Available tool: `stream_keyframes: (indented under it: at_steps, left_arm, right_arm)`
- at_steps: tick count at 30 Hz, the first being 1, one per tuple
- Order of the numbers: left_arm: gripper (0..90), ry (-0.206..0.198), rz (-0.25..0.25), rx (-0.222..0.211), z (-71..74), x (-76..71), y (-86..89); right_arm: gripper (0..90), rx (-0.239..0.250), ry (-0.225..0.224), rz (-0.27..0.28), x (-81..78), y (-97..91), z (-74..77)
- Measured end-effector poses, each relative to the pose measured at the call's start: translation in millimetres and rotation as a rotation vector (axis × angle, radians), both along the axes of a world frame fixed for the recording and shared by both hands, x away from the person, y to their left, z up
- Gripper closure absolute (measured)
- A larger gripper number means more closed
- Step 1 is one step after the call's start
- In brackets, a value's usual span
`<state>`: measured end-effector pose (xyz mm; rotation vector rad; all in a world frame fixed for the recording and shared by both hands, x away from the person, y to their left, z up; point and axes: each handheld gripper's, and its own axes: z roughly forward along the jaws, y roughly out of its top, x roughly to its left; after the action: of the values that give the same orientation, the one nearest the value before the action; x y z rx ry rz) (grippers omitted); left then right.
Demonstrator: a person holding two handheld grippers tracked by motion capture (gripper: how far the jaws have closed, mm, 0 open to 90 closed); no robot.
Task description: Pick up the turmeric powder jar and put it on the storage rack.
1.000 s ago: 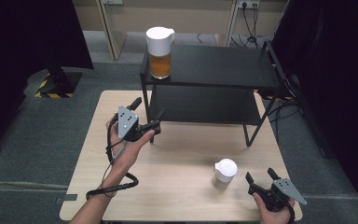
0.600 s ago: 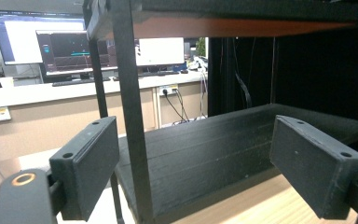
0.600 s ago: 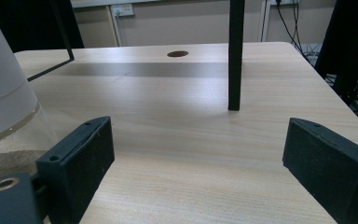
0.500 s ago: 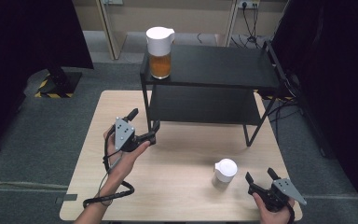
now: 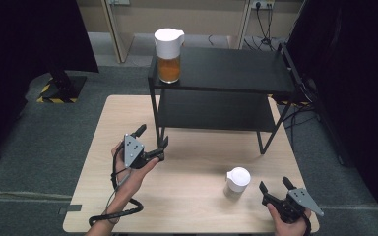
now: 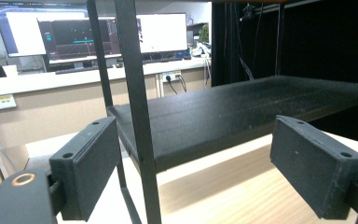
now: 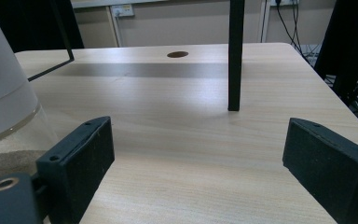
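Left tool (image 5: pixel 152 140) spread, empty, at the black metal two-tier shelf (image 5: pixel 226 73) front leg, right tool (image 5: pixel 274 188) spread, empty, white-lidded clear jar (image 5: pixel 237 181) just left of it on pale wooden counter (image 5: pixel 197 196).

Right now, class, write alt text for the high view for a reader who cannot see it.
Two hand-held grippers sit open over a wooden table: the left gripper by a black shelf, the right gripper beside a white-lidded jar. A jug of amber liquid stands on the shelf.
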<state>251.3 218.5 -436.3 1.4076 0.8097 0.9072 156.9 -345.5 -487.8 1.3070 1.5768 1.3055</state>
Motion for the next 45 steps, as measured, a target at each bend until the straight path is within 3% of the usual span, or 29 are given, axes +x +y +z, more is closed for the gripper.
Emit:
stream_keyframes:
  at_steps: [13, 24, 30, 45]
  left_arm:
    - [14.8, 0.039, 0.010, 0.006, -26.2, -7.2, -0.9]
    - [14.8, 0.071, 0.015, 0.044, -44.5, -14.3, -2.9]
    - [14.8, 0.084, 0.028, 0.035, -56.1, -18.2, -2.3]
    - [14.8, 0.113, 0.013, 0.043, -72.9, -24.5, -3.8]
  right_arm:
    - [9.0, -0.008, -0.002, -0.001, -0.2, 1.0, 0.0]
    - [9.1, -0.009, -0.004, -0.001, -0.6, 1.2, -0.2]
    - [9.0, -0.011, -0.005, -0.001, -0.7, 1.6, -0.2]
    - [9.0, -0.015, -0.008, 0.001, -1.0, 1.6, -0.5]
